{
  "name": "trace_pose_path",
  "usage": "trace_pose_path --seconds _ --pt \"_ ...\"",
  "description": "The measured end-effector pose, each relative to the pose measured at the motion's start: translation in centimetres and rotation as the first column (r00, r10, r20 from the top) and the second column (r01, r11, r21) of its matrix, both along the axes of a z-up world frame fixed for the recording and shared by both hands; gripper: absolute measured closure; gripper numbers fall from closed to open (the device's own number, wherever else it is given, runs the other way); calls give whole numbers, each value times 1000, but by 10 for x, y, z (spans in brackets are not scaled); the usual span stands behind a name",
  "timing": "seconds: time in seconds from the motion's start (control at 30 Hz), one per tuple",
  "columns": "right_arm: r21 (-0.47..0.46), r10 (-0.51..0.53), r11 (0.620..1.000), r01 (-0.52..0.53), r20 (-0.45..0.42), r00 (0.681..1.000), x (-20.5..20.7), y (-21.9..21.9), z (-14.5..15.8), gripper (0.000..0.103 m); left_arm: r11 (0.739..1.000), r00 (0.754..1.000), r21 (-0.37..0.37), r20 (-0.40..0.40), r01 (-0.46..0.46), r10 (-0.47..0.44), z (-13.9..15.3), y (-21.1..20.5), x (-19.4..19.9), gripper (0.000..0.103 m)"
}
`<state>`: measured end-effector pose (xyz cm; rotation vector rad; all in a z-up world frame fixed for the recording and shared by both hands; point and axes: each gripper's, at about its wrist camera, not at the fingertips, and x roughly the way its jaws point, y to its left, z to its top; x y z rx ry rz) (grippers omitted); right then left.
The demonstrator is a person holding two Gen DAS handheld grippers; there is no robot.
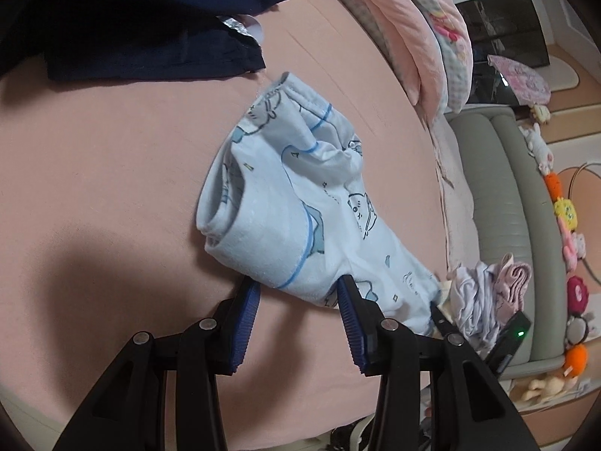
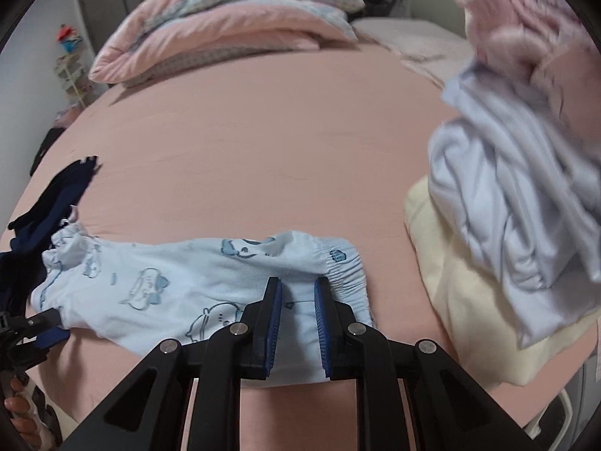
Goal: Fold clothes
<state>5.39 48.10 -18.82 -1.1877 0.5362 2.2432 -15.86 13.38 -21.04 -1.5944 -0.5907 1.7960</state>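
Pyjama trousers (image 2: 180, 282) in pale blue with a cartoon print lie crumpled across the pink bedsheet (image 2: 263, 143), between a dark navy garment (image 1: 150, 37) and a loose pile of pale clothes (image 2: 507, 206). The right gripper (image 2: 298, 297) sits at the elastic waistband with its jaws nearly together and cloth between the pads, seemingly pinching it. The left gripper (image 1: 296, 297) is part open at the trousers' near edge, one pad seemingly tucked under the fabric, the other on top; it has no grip yet. To do this step well, the left should probably close on the edge before any lift, then both ends be drawn apart so the legs spread flat and the bunched folds shake out.
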Motion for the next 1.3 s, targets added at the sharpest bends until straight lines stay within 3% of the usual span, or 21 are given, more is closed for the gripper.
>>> trace_pose_path --seconds 0.23,0.37,0.47,0.77,0.87,0.93,1.03,1.07,1.17,1.3 --pt "-16 -24 1000 23 -8 1000 5 -1 -5 89 995 997 79 54 -60 56 -10 -10 -7 63" --pt "-43 -26 999 25 -40 999 14 -4 -1 84 982 990 146 89 -118 105 -17 -12 -14 63" --pt "-53 -20 998 17 -54 998 19 -8 -1 75 972 985 181 113 -147 128 -22 -13 -18 63" --pt "-46 -14 999 13 -35 999 14 -12 -7 75 958 976 203 129 -201 177 -25 1 -29 64" --pt "-58 -19 998 16 -49 999 19 -12 -6 75 958 972 176 106 -225 208 -27 1 -27 80" --pt "-72 -26 997 21 -74 997 26 -11 -1 74 960 975 178 76 -218 208 -27 0 -24 82" --pt "-128 -43 992 24 -142 989 42 -14 11 50 960 976 175 58 -217 210 -27 -2 -23 84" --pt "-140 -57 990 34 -163 985 49 -16 15 37 961 976 172 58 -216 209 -26 -1 -24 84" --pt "-164 -87 985 52 -210 974 67 -24 24 34 963 977 165 59 -214 207 -26 -3 -24 84" --pt "-205 -102 977 62 -192 976 70 -25 25 33 966 979 158 51 -204 198 -27 -4 -23 84"
